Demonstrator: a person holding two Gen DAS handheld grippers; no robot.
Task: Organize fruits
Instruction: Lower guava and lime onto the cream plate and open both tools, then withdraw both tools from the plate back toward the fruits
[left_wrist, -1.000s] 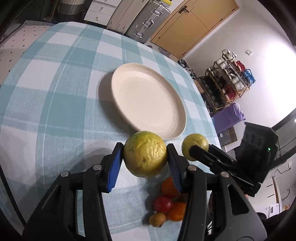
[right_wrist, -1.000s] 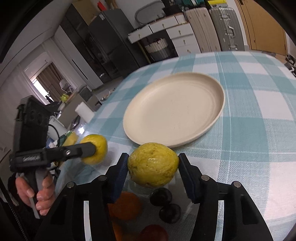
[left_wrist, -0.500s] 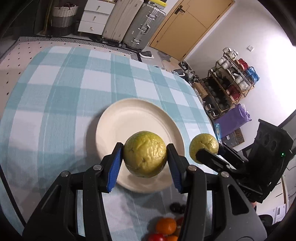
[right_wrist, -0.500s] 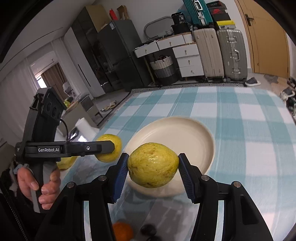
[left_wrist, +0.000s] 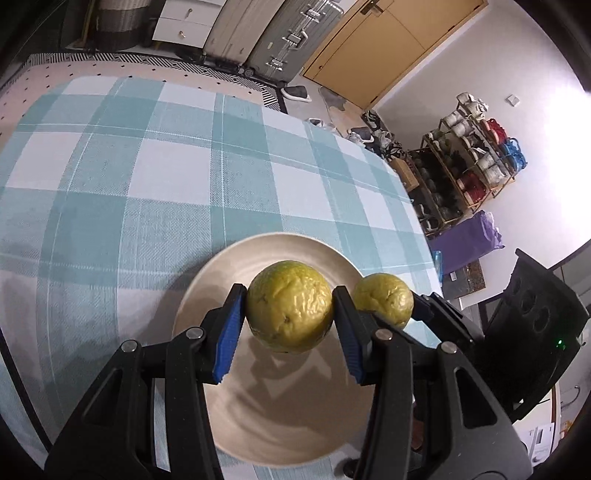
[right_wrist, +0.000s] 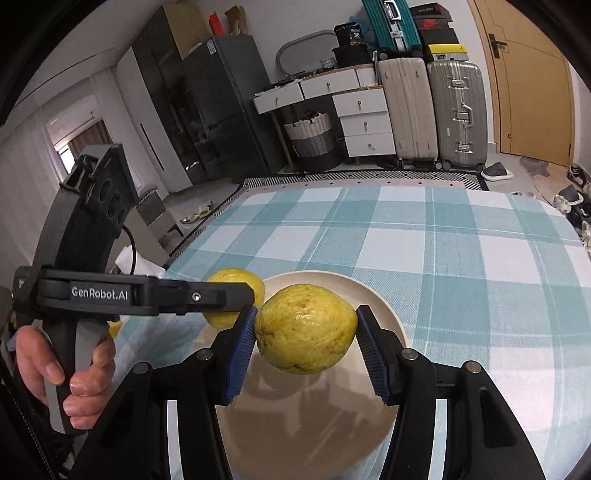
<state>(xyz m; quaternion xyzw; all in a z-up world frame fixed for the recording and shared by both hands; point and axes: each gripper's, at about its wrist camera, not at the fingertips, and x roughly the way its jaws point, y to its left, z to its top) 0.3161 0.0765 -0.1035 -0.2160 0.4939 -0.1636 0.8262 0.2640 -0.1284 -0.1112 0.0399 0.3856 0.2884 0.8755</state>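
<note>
Two guavas, one per tool, both held in the air over the cream plate. Left tool is clamped on the larger yellow-green guava, blue pads pressing its widest sides, fruit hanging above the plate's near-middle with its shadow on the plate below. Right tool is clamped the same way on the second guava, pads at its two ends, also above the plate; in the left wrist view this fruit sits just beside the left one, toward the plate's right edge. Person's left hand wraps the left tool's handle, left of the plate.

Handling, judged: skin looks bumpy and slightly waxy, round body, so it can roll once set down; the plate rim should stop it. Fruit likely firm but bruisable, moderate weight; light squeeze across the middle is the right hold, which both tools have. Lowering close to the plate surface before releasing would avoid a drop or bounce, and the two fruits are near enough to knock.

Beyond the plate: bare blue-checked cloth on the desk. Further past the plate, suitcases, a white drawer unit and a wooden door.
</note>
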